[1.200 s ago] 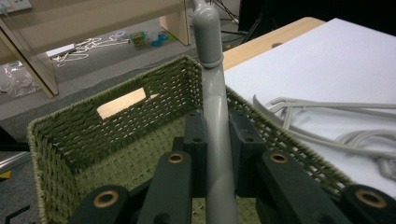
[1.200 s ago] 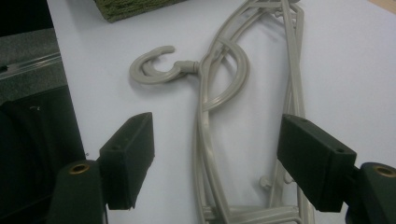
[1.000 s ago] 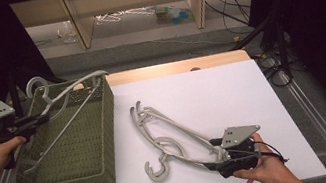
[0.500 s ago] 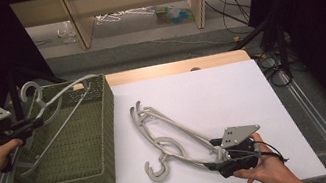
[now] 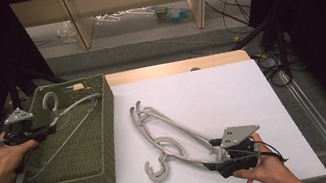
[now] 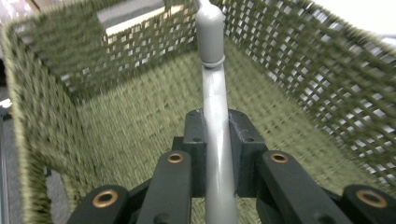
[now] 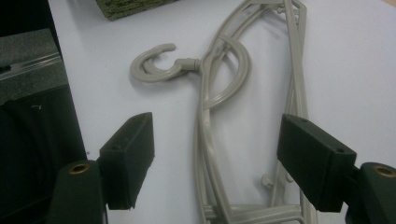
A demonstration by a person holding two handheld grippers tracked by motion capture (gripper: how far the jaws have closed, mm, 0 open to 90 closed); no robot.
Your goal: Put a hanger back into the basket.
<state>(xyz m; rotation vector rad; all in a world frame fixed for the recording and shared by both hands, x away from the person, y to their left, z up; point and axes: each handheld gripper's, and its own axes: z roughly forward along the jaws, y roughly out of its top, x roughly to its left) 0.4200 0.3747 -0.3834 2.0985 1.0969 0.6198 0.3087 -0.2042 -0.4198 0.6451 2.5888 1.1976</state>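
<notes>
A grey plastic hanger [image 5: 77, 105] lies tilted inside the green woven basket [image 5: 108, 112], its hook [image 5: 50, 99] near the far wall. My left gripper [image 5: 49, 126] is shut on one of its bars; in the left gripper view both pads press the grey bar [image 6: 215, 98] above the basket floor [image 6: 116, 130]. A stack of grey hangers [image 5: 168, 132] lies on the white table [image 5: 217, 92]. My right gripper [image 5: 214, 154] stands open at their near end. In the right gripper view [image 7: 215, 161] the hangers [image 7: 208, 116] run between the spread jaws, untouched.
The basket stands at the table's left edge. Low wooden shelving [image 5: 134, 0] with loose hangers on the floor lies beyond the table. Cables and a rail [image 5: 304, 97] run along the right side. White tabletop lies bare to the right of the stacked hangers.
My left gripper has sunk with its hanger, which now rests lower inside the basket. The right gripper and the stacked hangers have not moved.
</notes>
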